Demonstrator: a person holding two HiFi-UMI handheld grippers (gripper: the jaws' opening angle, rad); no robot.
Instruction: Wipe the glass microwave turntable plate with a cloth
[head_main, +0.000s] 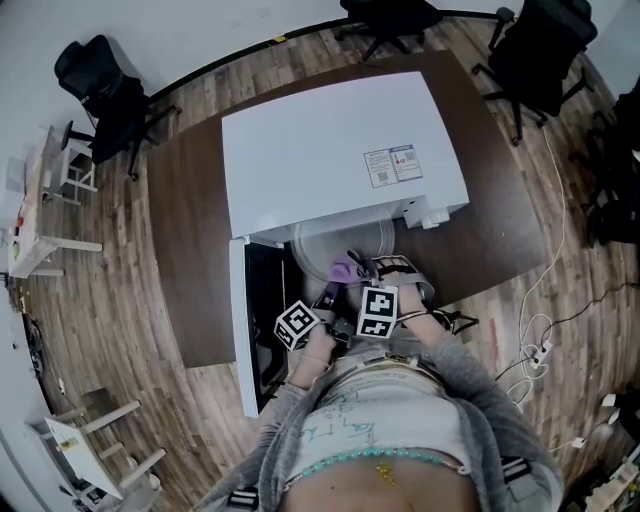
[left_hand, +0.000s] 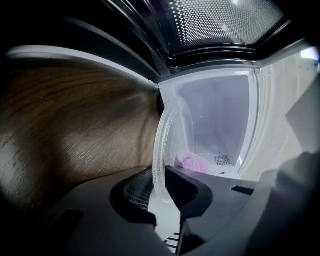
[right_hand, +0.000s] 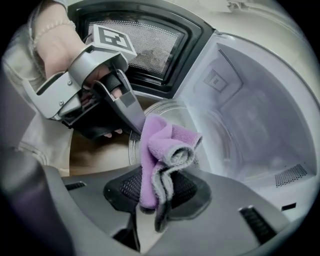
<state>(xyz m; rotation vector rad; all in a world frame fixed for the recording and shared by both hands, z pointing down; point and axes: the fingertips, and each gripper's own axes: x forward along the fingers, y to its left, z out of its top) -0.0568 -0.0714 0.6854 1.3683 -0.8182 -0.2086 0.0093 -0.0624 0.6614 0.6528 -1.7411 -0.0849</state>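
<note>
Your left gripper (left_hand: 162, 189): jaws clamped on the rim of the glass plate (left_hand: 167, 132), held on edge straight ahead of them. Your right gripper (right_hand: 157, 192): jaws pinching the purple cloth (right_hand: 165, 142), bunched above its tips, close beside the plate.

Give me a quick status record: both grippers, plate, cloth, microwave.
left gripper: shut on the rim of the glass plate
glass plate: held upright on edge at the mouth of the microwave's cavity
right gripper: shut on the purple cloth
purple cloth: bunched, at the plate's face away from the left gripper; contact not certain
microwave: white, on a dark wooden table
door: swung open
cavity: no turntable seated inside
</note>
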